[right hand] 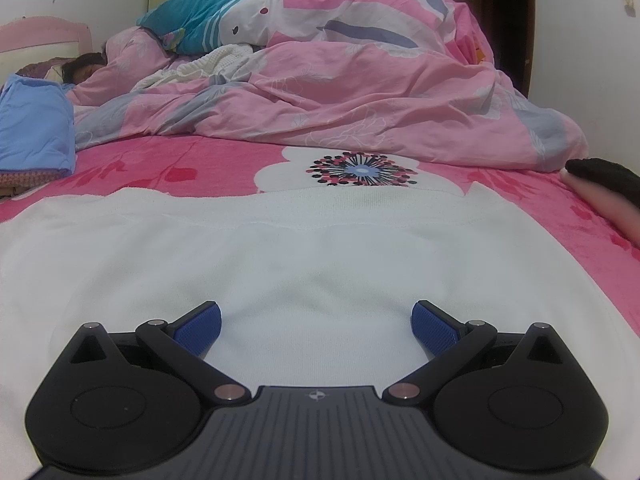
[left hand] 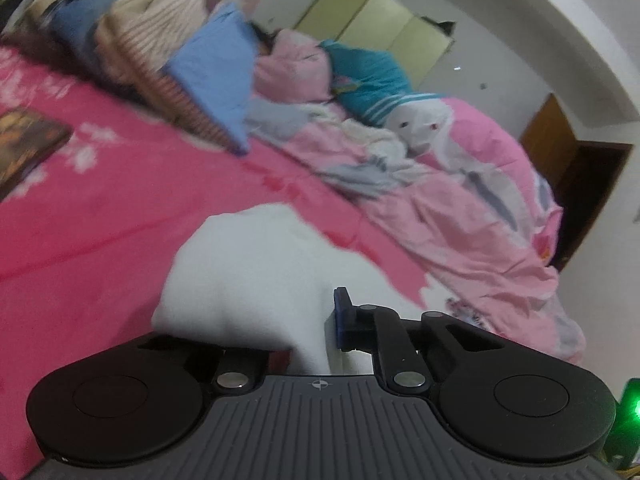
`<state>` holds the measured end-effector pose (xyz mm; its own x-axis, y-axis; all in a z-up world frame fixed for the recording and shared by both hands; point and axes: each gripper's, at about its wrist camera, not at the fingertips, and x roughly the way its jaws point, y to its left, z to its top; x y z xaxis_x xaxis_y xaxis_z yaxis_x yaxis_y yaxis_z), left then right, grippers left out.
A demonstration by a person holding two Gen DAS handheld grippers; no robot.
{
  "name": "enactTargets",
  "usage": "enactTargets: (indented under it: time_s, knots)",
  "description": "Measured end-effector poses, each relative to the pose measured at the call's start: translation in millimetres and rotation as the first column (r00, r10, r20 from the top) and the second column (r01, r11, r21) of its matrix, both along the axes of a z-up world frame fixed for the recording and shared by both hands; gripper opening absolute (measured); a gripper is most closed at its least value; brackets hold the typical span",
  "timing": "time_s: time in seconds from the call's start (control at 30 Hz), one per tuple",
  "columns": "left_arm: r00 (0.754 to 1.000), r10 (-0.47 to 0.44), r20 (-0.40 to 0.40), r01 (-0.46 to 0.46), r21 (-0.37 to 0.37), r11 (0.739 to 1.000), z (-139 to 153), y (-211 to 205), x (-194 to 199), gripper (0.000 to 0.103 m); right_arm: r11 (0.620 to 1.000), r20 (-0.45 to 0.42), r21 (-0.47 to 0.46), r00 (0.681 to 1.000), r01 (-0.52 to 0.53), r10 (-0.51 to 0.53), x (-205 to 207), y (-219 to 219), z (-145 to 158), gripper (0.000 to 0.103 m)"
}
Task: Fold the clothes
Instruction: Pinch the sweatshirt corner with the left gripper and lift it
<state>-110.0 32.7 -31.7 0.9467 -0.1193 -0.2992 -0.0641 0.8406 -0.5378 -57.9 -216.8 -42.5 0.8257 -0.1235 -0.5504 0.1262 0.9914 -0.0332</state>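
The left gripper (left hand: 326, 320) is clamped on a bunched fold of the white garment (left hand: 256, 272), its blue pad (left hand: 343, 316) pressed against the cloth, which rises in a soft lump in front of it; its other finger is hidden behind the fabric. In the left wrist view the scene is tilted and blurred, with a blue pillow (left hand: 216, 76) and a striped pile of textiles beyond the pink bed sheet (left hand: 100, 208). In the right wrist view the white garment (right hand: 280, 264) lies spread flat across the pink flowered sheet (right hand: 192, 164), filling the foreground. The right gripper (right hand: 316, 326) hovers just above it with its jaws wide apart, nothing between the blue pads (right hand: 200, 326). Behind lie a rumpled pink quilt (right hand: 360, 92), a person mostly covered by it at the far left, and a teal cushion (right hand: 192, 16).
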Motion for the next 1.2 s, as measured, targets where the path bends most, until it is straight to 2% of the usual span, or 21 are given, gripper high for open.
enactTargets:
  time_s: [0.13, 0.27, 0.4, 0.47, 0.53, 0.63, 0.77, 0.8, 0.83, 0.93, 1.03, 1.1, 1.2]
  knots:
    - [0.995, -0.046, 0.084, 0.04, 0.066, 0.997, 22.7, -19.8, 0.4, 0.01, 1.0, -0.001, 0.001, 1.0, 0.0, 0.0, 0.7, 0.3, 0.0, 0.103]
    - [0.979, -0.129, 0.158, 0.108, 0.133, 0.985, 45.7, -49.6, 2.0, 0.008, 1.0, -0.004, 0.015, 1.0, -0.004, 0.004, 1.0, -2.0, 1.2, 0.103]
    - [0.937, -0.269, 0.222, 0.222, 0.213, 0.951, 65.0, -90.2, -1.3, 0.007, 0.997, 0.005, 0.076, 1.0, -0.015, 0.015, -1.9, -11.6, 6.2, 0.103]
    - [0.911, -0.344, 0.229, 0.287, 0.251, 0.925, 67.8, -112.2, -3.7, 0.007, 0.986, 0.022, 0.168, 1.0, -0.006, 0.003, -9.6, -29.0, 15.5, 0.103]
    - [0.886, -0.403, 0.228, 0.334, 0.285, 0.898, 66.3, -131.0, -5.9, 0.007, 0.965, 0.055, 0.257, 0.996, 0.049, -0.065, -24.0, -57.8, 29.2, 0.103]
    - [0.844, -0.496, 0.202, 0.418, 0.332, 0.846, 59.6, -160.9, -7.4, 0.007, 0.898, 0.098, 0.417, 0.975, 0.14, -0.198, -53.6, -114.2, 43.2, 0.103]
    - [0.769, -0.633, 0.087, 0.555, 0.399, 0.73, 37.0, -199.5, -5.0, 0.008, 0.783, 0.077, 0.591, 0.953, 0.194, -0.294, -89.7, -172.3, 29.4, 0.103]
    - [0.744, -0.667, 0.03, 0.593, 0.43, 0.681, 28.5, -210.0, -3.5, 0.008, 0.758, 0.082, 0.627, 0.953, 0.179, -0.293, -96.8, -179.8, 24.7, 0.103]
    - [0.729, -0.684, -0.025, 0.616, 0.459, 0.64, 20.1, -219.0, -2.7, 0.009, 0.741, 0.095, 0.653, 0.953, 0.159, -0.289, -102.0, -184.2, 22.0, 0.103]
    - [0.705, -0.697, -0.128, 0.647, 0.519, 0.559, 0.1, -233.9, -3.3, 0.014, 0.684, 0.134, 0.723, 0.951, 0.098, -0.278, -117.7, -197.2, 14.2, 0.103]
    - [0.672, -0.734, -0.094, 0.658, 0.531, 0.534, 2.6, -229.5, -12.1, 0.035, 0.646, 0.17, 0.762, 0.948, 0.047, -0.27, -125.9, -206.2, 14.1, 0.103]
    - [0.637, -0.767, -0.076, 0.684, 0.514, 0.517, 6.0, -224.3, -17.9, 0.06, 0.629, 0.184, 0.777, 0.948, 0.021, -0.259, -129.0, -210.4, 15.3, 0.103]
    - [0.604, -0.796, -0.036, 0.692, 0.518, 0.502, 10.7, -216.6, -22.1, 0.07, 0.595, 0.2, 0.803, 0.951, -0.022, -0.236, -134.4, -212.1, 18.1, 0.103]
